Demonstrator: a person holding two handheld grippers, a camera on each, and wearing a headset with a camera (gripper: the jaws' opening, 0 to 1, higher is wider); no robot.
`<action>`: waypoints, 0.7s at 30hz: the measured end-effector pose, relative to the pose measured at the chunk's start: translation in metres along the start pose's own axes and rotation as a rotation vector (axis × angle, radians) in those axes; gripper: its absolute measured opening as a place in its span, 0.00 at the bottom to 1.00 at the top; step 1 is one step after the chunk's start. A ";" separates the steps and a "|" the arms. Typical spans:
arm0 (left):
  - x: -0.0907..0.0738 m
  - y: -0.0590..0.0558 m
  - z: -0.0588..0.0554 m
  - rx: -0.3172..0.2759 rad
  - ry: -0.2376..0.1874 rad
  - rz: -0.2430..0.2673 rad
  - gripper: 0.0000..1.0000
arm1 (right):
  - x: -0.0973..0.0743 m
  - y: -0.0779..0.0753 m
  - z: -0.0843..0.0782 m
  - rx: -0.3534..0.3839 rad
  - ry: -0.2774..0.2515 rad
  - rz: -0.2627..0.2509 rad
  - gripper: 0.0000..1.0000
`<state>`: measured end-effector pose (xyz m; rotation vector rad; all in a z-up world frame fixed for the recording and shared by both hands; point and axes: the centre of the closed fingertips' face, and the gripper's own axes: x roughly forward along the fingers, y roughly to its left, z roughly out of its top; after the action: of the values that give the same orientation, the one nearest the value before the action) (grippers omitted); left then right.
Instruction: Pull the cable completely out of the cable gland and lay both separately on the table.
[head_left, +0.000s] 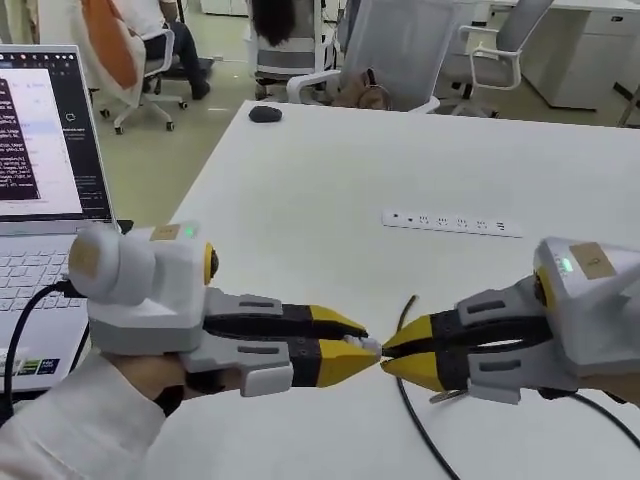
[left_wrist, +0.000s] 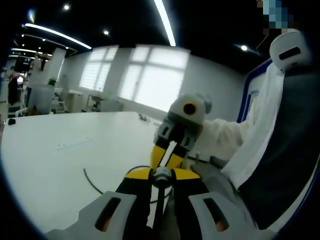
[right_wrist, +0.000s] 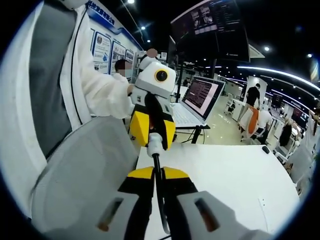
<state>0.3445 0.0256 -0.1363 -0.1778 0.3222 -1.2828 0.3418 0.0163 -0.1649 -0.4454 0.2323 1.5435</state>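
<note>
With the left gripper (head_left: 362, 347) clamped on the white cable gland (right_wrist: 155, 143) and the right gripper (head_left: 388, 357) closed on the black cable (head_left: 412, 420) just beside it, both held above the surface (head_left: 300, 200), it seems best to pull straight along the cable, without twisting.

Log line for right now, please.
left gripper: shut on gland | right gripper: shut on cable | cable in gland, held above table | pull-out not yet done
</note>
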 end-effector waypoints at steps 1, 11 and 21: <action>-0.001 0.001 0.000 -0.001 -0.002 0.001 0.17 | -0.001 0.000 -0.001 0.002 0.002 -0.003 0.04; -0.014 0.007 0.009 -0.042 -0.063 0.031 0.17 | -0.013 -0.005 -0.021 0.023 0.058 -0.047 0.03; -0.020 0.010 0.007 -0.045 -0.069 0.051 0.17 | -0.019 -0.008 -0.033 0.055 0.076 -0.073 0.04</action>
<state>0.3514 0.0475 -0.1298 -0.2499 0.2948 -1.2173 0.3538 -0.0147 -0.1851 -0.4647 0.3139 1.4469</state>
